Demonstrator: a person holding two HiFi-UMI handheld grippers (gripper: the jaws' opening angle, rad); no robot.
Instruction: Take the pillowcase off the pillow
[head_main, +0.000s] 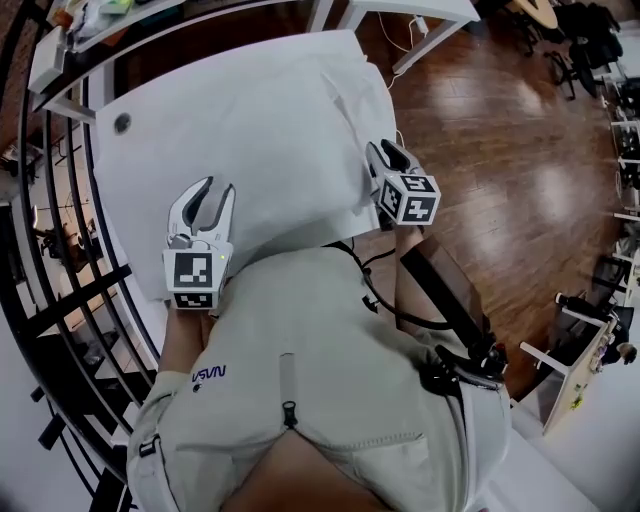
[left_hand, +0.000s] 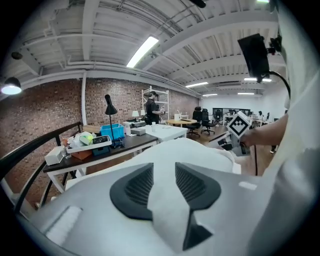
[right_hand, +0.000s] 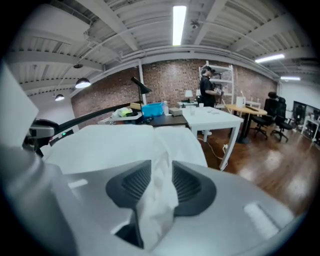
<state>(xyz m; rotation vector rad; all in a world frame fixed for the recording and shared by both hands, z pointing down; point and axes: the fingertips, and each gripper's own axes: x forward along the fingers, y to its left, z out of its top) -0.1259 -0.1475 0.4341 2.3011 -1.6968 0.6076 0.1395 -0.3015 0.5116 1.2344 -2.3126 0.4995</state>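
Pillowcase (head_main: 290, 140), white and on its pillow (head_main: 250, 90), lies spread over a white table (head_main: 125, 165) at 12 o'clock from the wearer's pale jacket (head_main: 330, 360) in the head view; cover and filling cannot be told apart there. At about 7 o'clock on the cloth sits the left gripper (head_main: 220, 188) with its jaws spread. Its own view shows a flat fold of the fabric lying loose in the gap, the ribbed pads (left_hand: 137, 187) not squeezing it. At 4 o'clock, on the edge nearest the wooden floor (head_main: 500, 150), the right gripper (head_main: 388, 152) pinches a crumpled bunch of the pillowcase, which fills the space between its pads (right_hand: 187, 185) and trails down into the throat. A round cable hole (head_main: 122, 123) marks the table at 10 o'clock from the pillow, and a black railing (head_main: 60, 260) curves past at 9 o'clock. Farther off, the left gripper view shows a dark desk (left_hand: 125, 144) at 10 o'clock carrying a blue box (left_hand: 112, 131) and a black lamp (left_hand: 109, 106). Behind it runs a brick wall (left_hand: 45, 120), and a person (left_hand: 151, 109) stands by shelving at 12 o'clock
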